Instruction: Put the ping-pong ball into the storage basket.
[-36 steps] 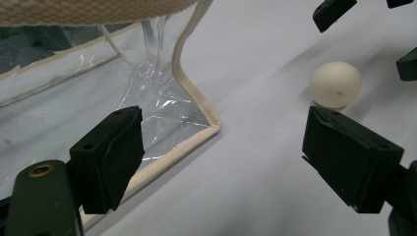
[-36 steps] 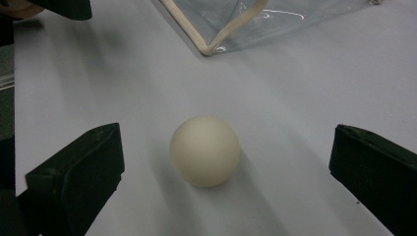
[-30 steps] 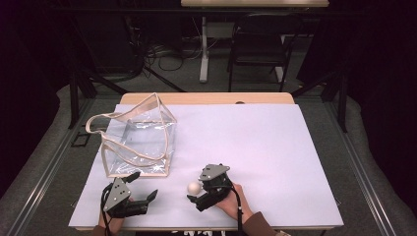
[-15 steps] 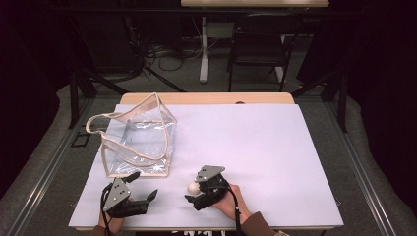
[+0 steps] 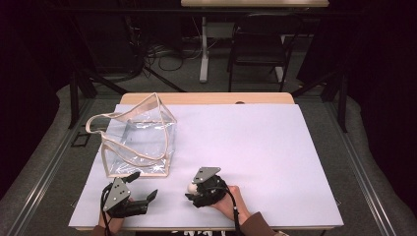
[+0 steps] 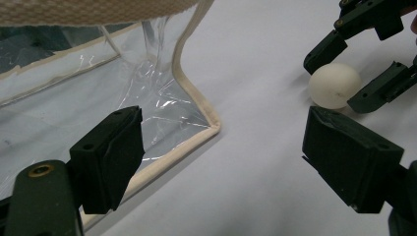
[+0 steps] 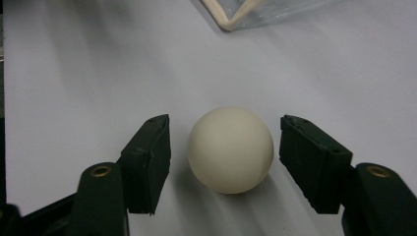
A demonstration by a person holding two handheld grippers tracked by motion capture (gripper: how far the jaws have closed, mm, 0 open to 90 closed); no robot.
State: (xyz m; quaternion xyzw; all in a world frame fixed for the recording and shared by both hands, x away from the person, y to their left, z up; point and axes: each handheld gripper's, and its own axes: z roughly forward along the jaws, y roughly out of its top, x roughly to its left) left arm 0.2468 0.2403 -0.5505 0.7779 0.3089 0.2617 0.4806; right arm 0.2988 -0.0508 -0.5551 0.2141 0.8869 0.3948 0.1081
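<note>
The small round cream-white ball (image 7: 230, 149) sits on the pale table (image 5: 255, 142) between the right gripper (image 7: 225, 162), whose jaws have just been closing but don't touch it, while the left gripper (image 6: 223, 162) gapes wide near the clear plastic bag (image 5: 140, 142).

Table (image 5: 275, 147): wooden top, pale wood visible along the far edge, otherwise covered by a white sheet (image 5: 255, 162) reaching nearly to every side. Lying directly on the sheet: a clear plastic bag (image 5: 140, 142) with beige trim and beige handles, standing on the left half toward the front; a cream-white ball (image 7: 230, 149) near the front edge, right of the bag's near corner and apart from it. Ball rests on the sheet and casts a soft shadow beneath itself.
</note>
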